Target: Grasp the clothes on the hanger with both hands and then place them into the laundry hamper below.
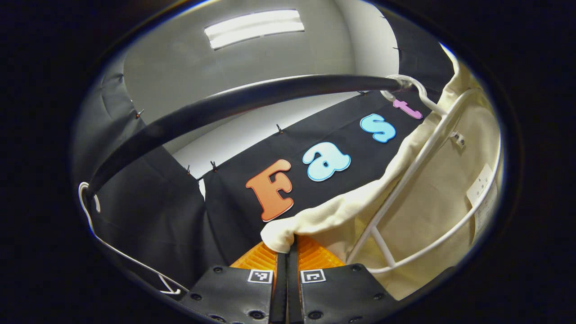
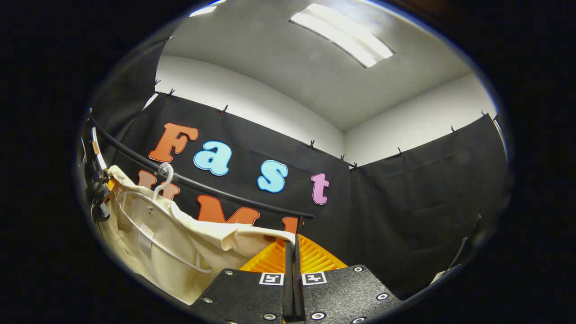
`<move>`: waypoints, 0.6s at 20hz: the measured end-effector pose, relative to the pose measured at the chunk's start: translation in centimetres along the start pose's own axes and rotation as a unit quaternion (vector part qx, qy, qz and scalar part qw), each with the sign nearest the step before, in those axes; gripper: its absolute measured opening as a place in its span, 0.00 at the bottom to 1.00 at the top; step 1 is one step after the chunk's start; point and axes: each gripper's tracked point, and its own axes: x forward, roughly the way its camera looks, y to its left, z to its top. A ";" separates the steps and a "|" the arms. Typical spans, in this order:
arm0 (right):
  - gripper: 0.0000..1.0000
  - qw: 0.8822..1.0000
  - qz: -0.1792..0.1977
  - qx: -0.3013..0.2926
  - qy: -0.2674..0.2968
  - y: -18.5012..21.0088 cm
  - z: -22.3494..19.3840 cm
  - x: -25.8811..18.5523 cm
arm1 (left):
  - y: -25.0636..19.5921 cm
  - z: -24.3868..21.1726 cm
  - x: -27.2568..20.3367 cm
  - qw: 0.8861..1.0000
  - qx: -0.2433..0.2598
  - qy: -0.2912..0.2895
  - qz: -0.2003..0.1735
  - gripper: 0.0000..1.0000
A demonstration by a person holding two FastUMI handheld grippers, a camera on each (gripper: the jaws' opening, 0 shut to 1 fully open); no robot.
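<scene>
Cream cloth garment, draped on white hanger hooked over black rail; edges stretched sideways, apparently pinched at both ends.

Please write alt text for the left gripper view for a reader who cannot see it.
The left gripper is shut on a fold of the cream garment, which hangs on a white hanger hooked over a dark rail. A second white hanger hangs farther along.

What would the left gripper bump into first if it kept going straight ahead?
The cream garment it already pinches. Beyond that fold, probably the black cloth wall, though depth is hard to judge.
</scene>
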 end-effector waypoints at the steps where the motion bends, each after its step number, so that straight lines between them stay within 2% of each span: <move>1: 0.00 1.000 -0.002 -0.007 -0.004 -0.2 0.1 1.1 | -0.2 0.0 0.6 1.000 -0.002 -0.004 -0.003 0.08; 4: 0.00 1.000 -0.004 -0.017 -0.005 -0.3 -1.3 4.2 | -1.5 -2.0 1.5 0.999 -0.030 0.014 -0.019 0.10; 7: 0.00 0.999 0.012 -0.011 0.031 1.2 -5.5 5.8 | -2.9 -5.1 1.7 0.997 -0.054 0.049 -0.036 0.08; 12: 0.00 0.996 0.032 0.002 0.085 4.0 -12.5 4.2 | -3.9 -8.9 -0.1 0.993 -0.071 0.084 -0.041 0.08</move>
